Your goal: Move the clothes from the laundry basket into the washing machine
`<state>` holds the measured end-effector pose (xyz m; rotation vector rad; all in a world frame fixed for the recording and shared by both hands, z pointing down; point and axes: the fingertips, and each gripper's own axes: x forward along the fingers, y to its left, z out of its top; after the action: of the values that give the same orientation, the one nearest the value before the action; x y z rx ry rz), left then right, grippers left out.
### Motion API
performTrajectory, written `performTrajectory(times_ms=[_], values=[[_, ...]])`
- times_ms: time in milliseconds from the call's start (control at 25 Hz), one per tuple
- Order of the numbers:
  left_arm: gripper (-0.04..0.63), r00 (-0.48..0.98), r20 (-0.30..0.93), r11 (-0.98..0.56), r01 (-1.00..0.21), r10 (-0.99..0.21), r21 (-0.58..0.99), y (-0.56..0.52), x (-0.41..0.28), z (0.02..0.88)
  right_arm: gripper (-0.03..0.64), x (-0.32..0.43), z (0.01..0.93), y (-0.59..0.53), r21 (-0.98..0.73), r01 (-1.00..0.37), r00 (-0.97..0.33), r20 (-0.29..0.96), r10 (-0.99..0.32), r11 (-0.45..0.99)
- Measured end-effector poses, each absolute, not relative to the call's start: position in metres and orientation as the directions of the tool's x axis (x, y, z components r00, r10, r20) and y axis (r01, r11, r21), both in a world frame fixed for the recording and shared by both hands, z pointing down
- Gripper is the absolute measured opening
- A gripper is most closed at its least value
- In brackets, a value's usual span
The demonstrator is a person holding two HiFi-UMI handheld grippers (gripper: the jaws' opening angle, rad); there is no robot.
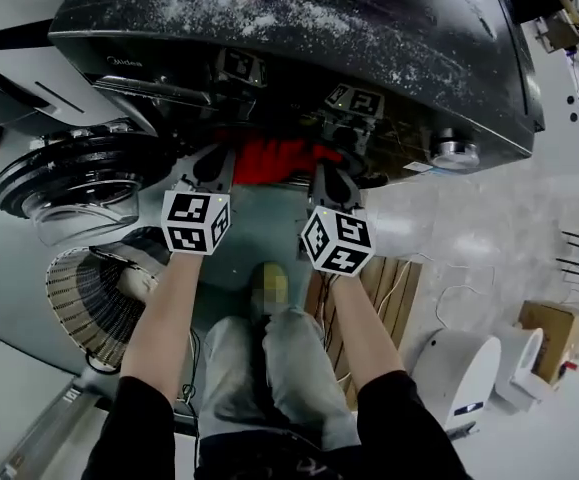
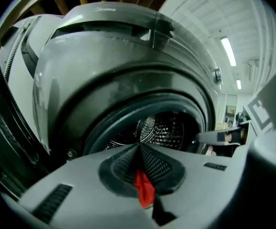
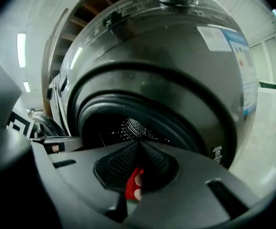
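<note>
A red garment (image 1: 281, 158) hangs stretched between my two grippers, just in front of the dark washing machine (image 1: 369, 58). My left gripper (image 1: 221, 163) is shut on its left end, and a fold of the red cloth (image 2: 145, 190) shows pinched between the pads. At the right end my right gripper (image 1: 331, 168) is shut too, with the red cloth (image 3: 132, 187) caught in its jaws. Both gripper views look straight at the open drum (image 2: 164, 128) (image 3: 128, 128). The laundry basket (image 1: 89, 303) stands low at the left; its contents are hidden.
The machine's round door (image 1: 69, 183) stands swung open at the left, above the basket. The person's legs (image 1: 269, 368) are below the grippers. A white appliance (image 1: 464, 378), cardboard boxes (image 1: 549, 333) and loose cables (image 1: 419, 278) lie on the floor at the right.
</note>
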<state>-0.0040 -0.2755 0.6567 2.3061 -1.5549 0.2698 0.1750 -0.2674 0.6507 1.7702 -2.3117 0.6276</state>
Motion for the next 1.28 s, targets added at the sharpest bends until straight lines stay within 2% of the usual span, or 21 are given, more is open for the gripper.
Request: performTrajectory(times_ms=[440, 1280], values=[[0.011, 0.350, 0.337, -0.311, -0.936, -0.874, 0.165, -0.227, -0.019, 0.547, 0.005, 0.185, 0.548, -0.225, -0.236, -0.944, -0.309, 0.393, -0.866, 0.230], [0.011, 0.301, 0.179, -0.298, -0.954, -0.937, 0.042, -0.129, -0.066, 0.291, 0.005, 0.180, 0.312, -0.143, -0.203, -0.942, -0.317, 0.273, -0.908, 0.268]])
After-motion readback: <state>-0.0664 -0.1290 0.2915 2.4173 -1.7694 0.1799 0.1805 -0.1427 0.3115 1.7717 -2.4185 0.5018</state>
